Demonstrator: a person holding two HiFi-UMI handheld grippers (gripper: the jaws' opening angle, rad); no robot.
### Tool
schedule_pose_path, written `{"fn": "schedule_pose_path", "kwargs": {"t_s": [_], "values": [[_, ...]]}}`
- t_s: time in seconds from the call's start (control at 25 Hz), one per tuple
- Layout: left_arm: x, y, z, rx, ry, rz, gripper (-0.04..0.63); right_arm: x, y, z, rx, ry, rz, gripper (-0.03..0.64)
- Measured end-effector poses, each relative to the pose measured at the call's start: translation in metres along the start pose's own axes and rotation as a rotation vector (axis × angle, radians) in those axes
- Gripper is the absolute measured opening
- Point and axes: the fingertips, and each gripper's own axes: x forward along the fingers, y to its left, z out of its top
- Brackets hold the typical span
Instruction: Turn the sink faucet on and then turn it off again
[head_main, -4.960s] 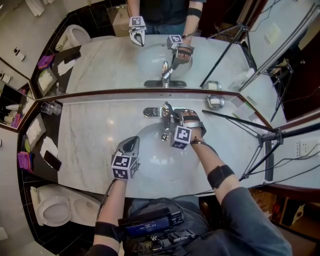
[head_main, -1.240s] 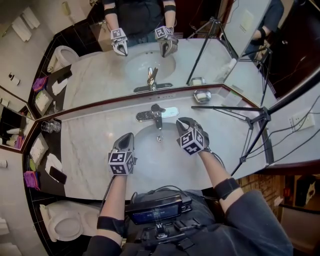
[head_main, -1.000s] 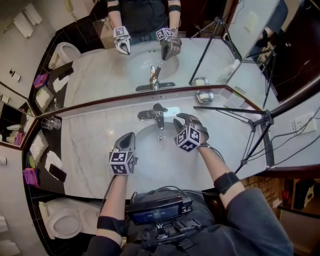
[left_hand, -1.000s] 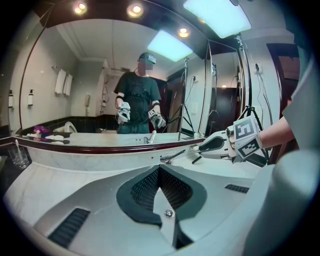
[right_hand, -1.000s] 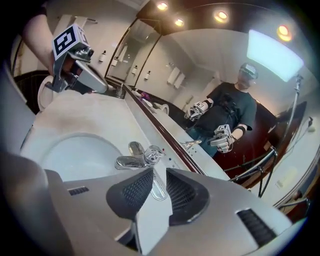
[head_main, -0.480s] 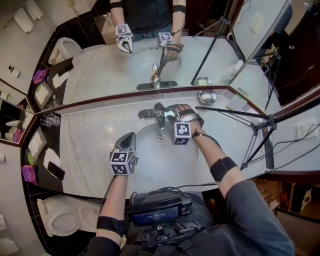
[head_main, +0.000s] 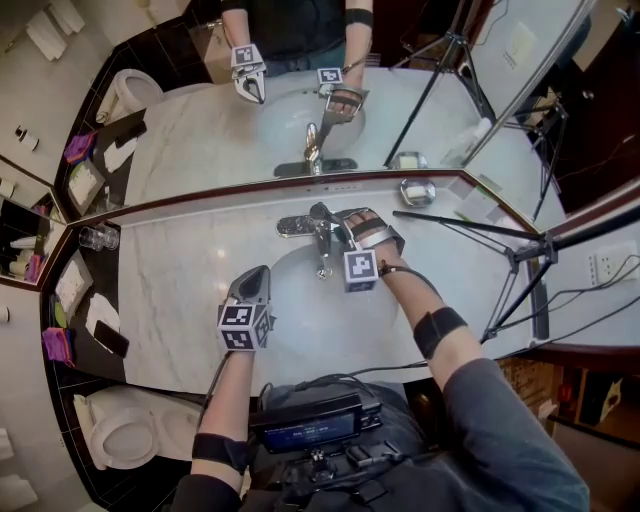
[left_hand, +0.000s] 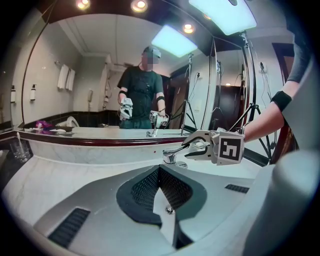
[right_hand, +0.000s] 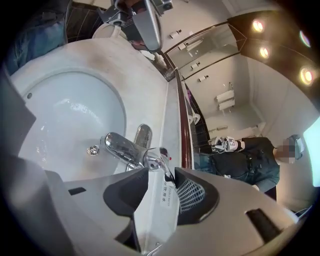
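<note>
Right gripper view: polished chrome faucet lever (right_hand: 155, 159) is straddled, not clamped, by half-open right gripper (right_hand: 160, 185), jaws just closing; slip is risked if lifted early. Left gripper (left_hand: 159, 172) shut, empty.

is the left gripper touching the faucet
No, the left gripper hangs shut over the near edge of the sink, clearly apart from the faucet.

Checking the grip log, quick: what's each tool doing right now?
Left tool: closed, empty.
Right tool: open; its jaws have just been closing around the chrome faucet lever, with no clamp on it visible yet.
</note>
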Motion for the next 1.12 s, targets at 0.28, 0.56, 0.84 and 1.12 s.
{"fn": "schedule_pose_path", "kwargs": {"t_s": [0.28,0.56,0.84,1.12], "values": [[0.000,0.000,-0.002,0.007,0.013,-0.006,0.000,-0.003,0.008,-0.003,0.001,0.011,-0.040,0.167],[0.002,-0.002,-0.001,0.009,0.016,-0.008,0.000,-0.003,0.035,-0.014,0.030,0.050,-0.002,0.153],[0.001,-0.001,-0.001,0.009,0.015,-0.005,0.000,-0.002,0.041,-0.016,0.051,0.065,0.010,0.155],[-0.001,0.000,-0.004,0.009,0.016,0.001,0.000,-0.002,0.041,-0.015,0.084,0.065,0.016,0.158]]}}
